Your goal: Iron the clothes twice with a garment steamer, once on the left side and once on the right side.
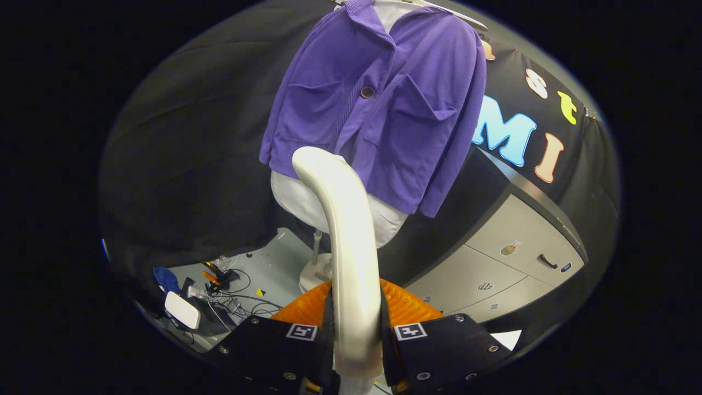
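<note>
Gripping the steamer [351, 263] by its pale handle, the gripper [356, 329] has both fingers pressed against the handle's sides, one on each flank, with ribbed pads [406, 307] showing just behind it. The handle rises from between the fingers and curves forward and upward, its rounded head ending just ahead of the fingers, close to the lower hem of the jacket [378, 104]; whether the head touches the cloth cannot be told.

Beyond the fingers, the purple jacket hangs on a white mannequin [299, 200], which stands on a thin pole with a round base [315, 274]. The jacket has two chest pockets and a dark button [367, 92] near its middle, and its front is closed. The mannequin's pale lower body shows under the hem, partly hidden by the steamer.

Right of the fingers and further off is a grey cabinet [515, 247] with drawers and a dark top. Left of the fingers, lower down on the floor [274, 263], lie tangled cables [241, 302], a white box [182, 310] and a blue cloth [166, 278]
</note>
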